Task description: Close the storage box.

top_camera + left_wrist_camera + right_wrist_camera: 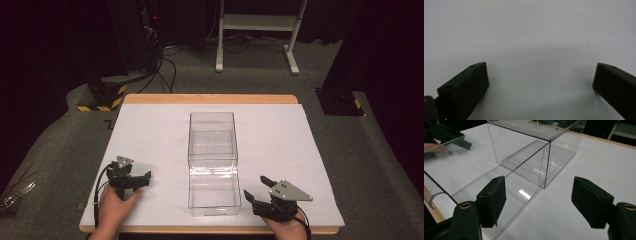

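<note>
A clear acrylic box stands in the middle of the white board, and its clear drawer is slid out toward the near edge. My left gripper rests on the board left of the drawer, open, with its jaws pointing at it. In the left gripper view the open left gripper has bare white surface between its jaws. My right gripper lies just right of the drawer's front corner, open and empty. In the right gripper view the right gripper frames the box and the drawer.
The board lies on a wooden table whose edge shows at the back. Beyond it are grey carpet, a white stand, cables and a yellow-black striped base. The other hand and its gripper show through the drawer wall.
</note>
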A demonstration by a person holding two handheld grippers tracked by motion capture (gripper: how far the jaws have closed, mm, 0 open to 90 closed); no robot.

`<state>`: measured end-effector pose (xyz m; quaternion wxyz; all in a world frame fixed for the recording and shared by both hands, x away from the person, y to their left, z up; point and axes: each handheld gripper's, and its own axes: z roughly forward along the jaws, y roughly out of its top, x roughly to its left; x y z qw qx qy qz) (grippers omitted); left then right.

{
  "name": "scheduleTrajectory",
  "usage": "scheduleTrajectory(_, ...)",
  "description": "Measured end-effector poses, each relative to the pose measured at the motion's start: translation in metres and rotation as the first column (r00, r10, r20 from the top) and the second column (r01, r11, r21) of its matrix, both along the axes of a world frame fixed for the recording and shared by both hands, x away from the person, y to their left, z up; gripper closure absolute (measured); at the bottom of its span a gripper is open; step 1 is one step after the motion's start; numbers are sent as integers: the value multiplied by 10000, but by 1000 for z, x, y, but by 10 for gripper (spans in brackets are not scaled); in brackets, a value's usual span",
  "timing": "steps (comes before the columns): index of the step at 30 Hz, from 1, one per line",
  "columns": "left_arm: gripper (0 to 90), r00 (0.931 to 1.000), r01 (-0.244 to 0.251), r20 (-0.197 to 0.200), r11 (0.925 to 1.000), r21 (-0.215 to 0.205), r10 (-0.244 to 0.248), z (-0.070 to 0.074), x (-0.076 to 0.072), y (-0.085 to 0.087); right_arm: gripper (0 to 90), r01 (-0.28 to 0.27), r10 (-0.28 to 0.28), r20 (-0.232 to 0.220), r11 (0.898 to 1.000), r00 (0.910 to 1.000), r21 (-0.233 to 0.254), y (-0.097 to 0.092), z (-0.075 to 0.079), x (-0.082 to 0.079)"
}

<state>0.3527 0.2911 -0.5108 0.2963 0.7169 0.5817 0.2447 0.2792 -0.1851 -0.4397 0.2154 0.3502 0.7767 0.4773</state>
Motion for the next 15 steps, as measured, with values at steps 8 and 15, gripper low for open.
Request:
scheduleTrajectory(8,6,10000,6,-6,10000,2,-6,0,0,0,282,-218,217,59,9992,9997,331,4,4,-9)
scheduleTrajectory(15,6,10000,9,-6,10000,-2,-9,0,0,0,282,-534,528,138,9977,9985,412,9,7,-15)
